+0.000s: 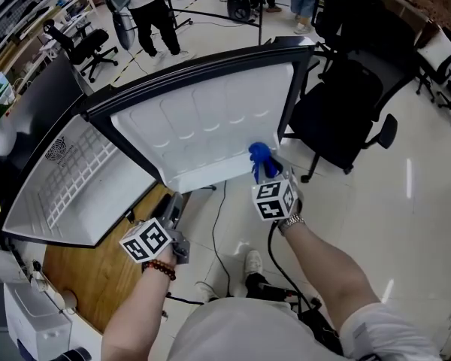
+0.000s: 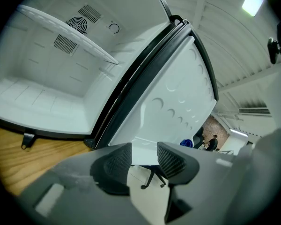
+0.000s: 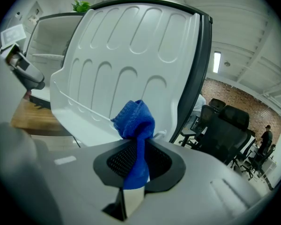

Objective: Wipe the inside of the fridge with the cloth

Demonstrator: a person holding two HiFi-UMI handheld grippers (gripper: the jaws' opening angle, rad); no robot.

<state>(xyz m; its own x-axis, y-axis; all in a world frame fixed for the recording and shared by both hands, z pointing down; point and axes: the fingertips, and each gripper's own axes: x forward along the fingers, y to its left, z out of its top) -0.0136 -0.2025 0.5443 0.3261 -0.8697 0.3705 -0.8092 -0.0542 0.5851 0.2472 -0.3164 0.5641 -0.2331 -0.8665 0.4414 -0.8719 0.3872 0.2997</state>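
"Where's the cloth right now?"

"The blue cloth [image 3: 133, 123] is pinched in the right gripper [image 3: 138, 159]. The jaws are pressed onto its twisted stem, so a tuft pokes out past the tips. In the head view that's just right of centre, at the lower right corner of the open fridge door [image 1: 210, 119]."

"Why bunch it up like that?"

"My guess is that the tuft makes a soft pad out front, so fabric meets the plastic before the jaws do."

"Is it on the door yet?"

"It's just beside the ledge along the bottom of the door's inner lining. I can't tell whether it's touching."

"And the other claw?"

"The left gripper [image 2: 144, 159] has its jaws spread with nothing between them. Through the gap you only see floor and a chair base. In the head view it hangs lower left of centre, by the edge of the wooden table [image 1: 98, 269] and below the door's hinge side. It looks parked clear of the wiping hand, maybe ready to steady the door."

"What about the compartment?"

"The fridge compartment [image 1: 68, 175] fills the left of the frame, white and unobstructed. The door is swung wide, which leaves both the lining and the cavity within reach. The cloth is well apart from the cavity, so I'd say that part isn't wiped yet."
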